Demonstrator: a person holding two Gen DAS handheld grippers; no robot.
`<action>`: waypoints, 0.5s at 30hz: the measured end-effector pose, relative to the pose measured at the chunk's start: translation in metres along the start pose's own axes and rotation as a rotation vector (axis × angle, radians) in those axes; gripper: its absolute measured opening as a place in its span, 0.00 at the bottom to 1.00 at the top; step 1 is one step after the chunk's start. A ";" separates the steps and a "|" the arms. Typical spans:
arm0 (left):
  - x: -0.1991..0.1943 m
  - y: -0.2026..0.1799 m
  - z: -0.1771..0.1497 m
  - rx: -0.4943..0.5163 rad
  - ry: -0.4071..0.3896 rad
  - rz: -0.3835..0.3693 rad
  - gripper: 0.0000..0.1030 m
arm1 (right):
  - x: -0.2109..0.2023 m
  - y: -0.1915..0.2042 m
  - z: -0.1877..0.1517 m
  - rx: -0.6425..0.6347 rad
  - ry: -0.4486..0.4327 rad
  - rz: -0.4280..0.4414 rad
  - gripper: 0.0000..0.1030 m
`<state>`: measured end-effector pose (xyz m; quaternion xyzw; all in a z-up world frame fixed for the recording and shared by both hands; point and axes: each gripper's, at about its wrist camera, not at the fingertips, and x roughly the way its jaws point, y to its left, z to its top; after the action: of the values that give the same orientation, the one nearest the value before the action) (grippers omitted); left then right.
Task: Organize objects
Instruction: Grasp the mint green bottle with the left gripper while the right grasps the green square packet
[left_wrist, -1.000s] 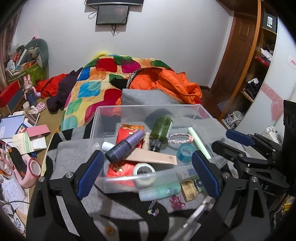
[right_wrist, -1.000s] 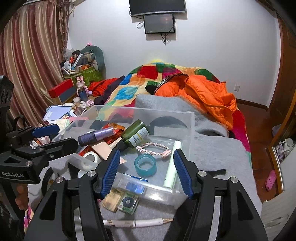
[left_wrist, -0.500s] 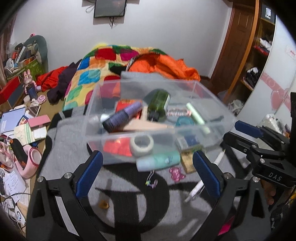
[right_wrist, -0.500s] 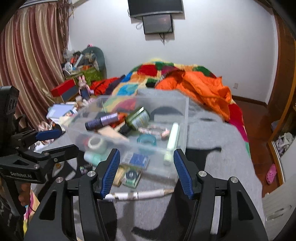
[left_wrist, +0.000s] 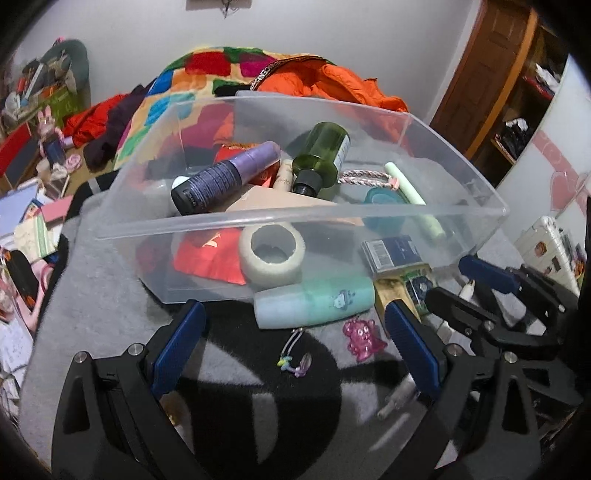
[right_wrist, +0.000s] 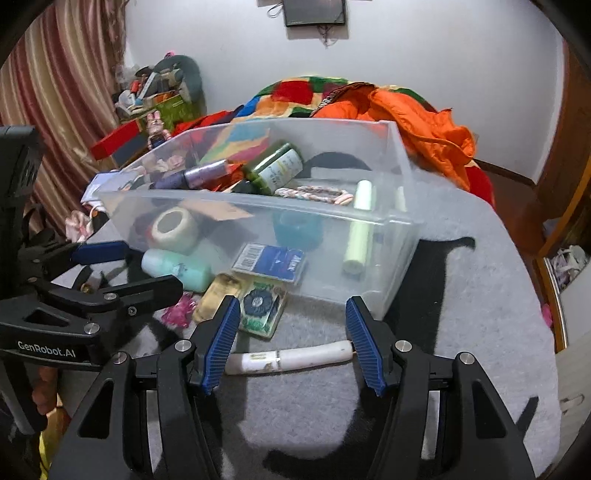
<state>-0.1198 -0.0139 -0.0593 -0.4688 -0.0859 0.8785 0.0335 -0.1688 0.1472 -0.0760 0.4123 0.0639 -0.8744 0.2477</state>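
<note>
Clear plastic bin (left_wrist: 258, 218) holds purple bottle (left_wrist: 221, 179), green bottle (left_wrist: 321, 155), tape roll (left_wrist: 272, 254). White tube (right_wrist: 291, 358) between parted fingers of right hand-held gripper (right_wrist: 291, 339); left hand-held gripper (left_wrist: 291, 350) apart, empty.

Two matching handheld grippers hang over the clear plastic bin (right_wrist: 391, 229). The right gripper (right_wrist: 291, 336), nearest the bin's front wall, has matte black angular arms with triangular cut-outs, round silver screw heads at the pivots, and two fingers faced with ribbed blue pads (right_wrist: 221, 343). The left gripper (left_wrist: 291, 354), by the bin's other front corner, is the same build: black linkages, silver screws, smooth-edged blue pads (left_wrist: 177, 347). Seen side-on from the right wrist, its black body carries white "GenRobot.AI" lettering (right_wrist: 46, 349).
</note>
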 end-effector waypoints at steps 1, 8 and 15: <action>0.001 0.002 0.001 -0.021 0.006 -0.006 0.96 | 0.000 0.000 0.000 0.004 0.004 0.003 0.54; 0.002 0.001 -0.001 -0.029 0.013 -0.026 0.96 | 0.003 0.010 -0.004 -0.041 0.019 0.023 0.54; 0.002 -0.004 -0.002 -0.006 0.022 -0.014 0.96 | 0.003 0.004 -0.005 -0.008 0.020 0.052 0.49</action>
<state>-0.1193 -0.0093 -0.0618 -0.4780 -0.0914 0.8727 0.0391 -0.1645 0.1441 -0.0812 0.4213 0.0591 -0.8633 0.2715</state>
